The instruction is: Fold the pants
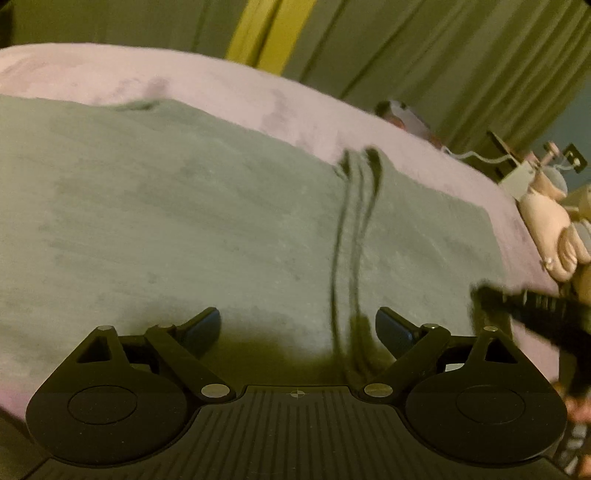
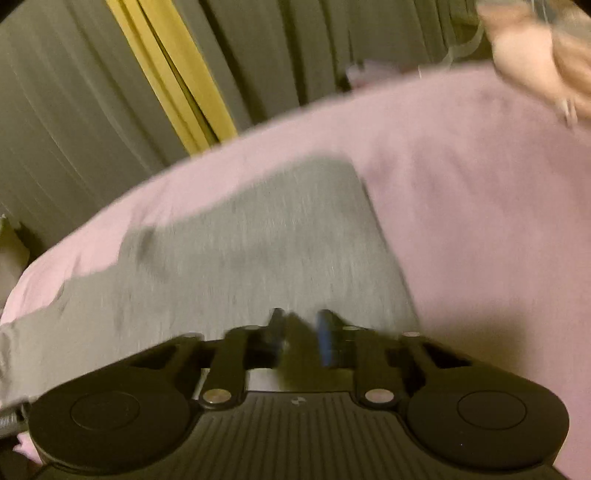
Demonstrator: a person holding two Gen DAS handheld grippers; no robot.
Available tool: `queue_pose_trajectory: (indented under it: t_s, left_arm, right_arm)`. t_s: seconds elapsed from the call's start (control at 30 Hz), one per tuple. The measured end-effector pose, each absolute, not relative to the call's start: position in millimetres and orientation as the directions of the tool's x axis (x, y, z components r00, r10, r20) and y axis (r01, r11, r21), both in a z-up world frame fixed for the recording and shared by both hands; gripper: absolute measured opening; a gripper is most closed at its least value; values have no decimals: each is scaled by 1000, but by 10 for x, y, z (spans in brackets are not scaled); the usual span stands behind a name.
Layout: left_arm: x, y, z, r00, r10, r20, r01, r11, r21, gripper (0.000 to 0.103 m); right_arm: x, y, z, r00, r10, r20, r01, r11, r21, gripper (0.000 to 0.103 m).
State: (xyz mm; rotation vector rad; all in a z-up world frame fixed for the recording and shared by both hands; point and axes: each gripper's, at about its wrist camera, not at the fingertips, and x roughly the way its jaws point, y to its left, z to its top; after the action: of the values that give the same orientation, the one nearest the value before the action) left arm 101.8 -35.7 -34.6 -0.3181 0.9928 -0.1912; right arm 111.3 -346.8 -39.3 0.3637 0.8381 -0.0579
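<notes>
Grey pants [image 1: 184,221] lie flat on a pink bedspread [image 1: 221,85]. Two dark cords or creases [image 1: 347,240] run down the cloth. My left gripper [image 1: 297,326] hovers low over the pants, jaws wide open, nothing between them. In the same view the right gripper [image 1: 484,293] shows as a blurred black shape at the pants' right edge. In the right wrist view the pants [image 2: 240,258] fill the middle, and the right gripper [image 2: 301,332] sits over their right part with only a narrow gap between the jaws. Blur and shadow hide whether cloth is pinched there.
A pale plush toy [image 1: 550,221] lies at the bed's right edge, also seen as the plush toy [image 2: 535,55]. Small items and a white cable [image 1: 480,157] sit beyond it. Green curtains [image 1: 406,44] with a yellow strip [image 1: 258,33] hang behind the bed.
</notes>
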Motion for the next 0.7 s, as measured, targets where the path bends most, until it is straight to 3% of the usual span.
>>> queue_pose_trajectory:
  t_s: [0.17,0.4,0.6,0.7]
  left_arm:
    - [1043,-547,-500,514,-269,-815,45,957,-287,93]
    - [960,-655,-519,540,-221,-812,71,974,-217,94]
    - [1090,-671,-467,533,-231,-814,73,971,-228,82]
    - [1308,-692,-492,525,-250,-814,60,964,-258,84]
  right_arm:
    - [1337,-3334,-443,718,91,-690,87,972,218,19]
    - [1792,-3448,-455,753,33,-657,141,967,210,15]
    - [1557,-3471,-457,684,76,-725,164,953,254,16]
    - [1184,-3384,-462,601,74,-796,154,966,206,16]
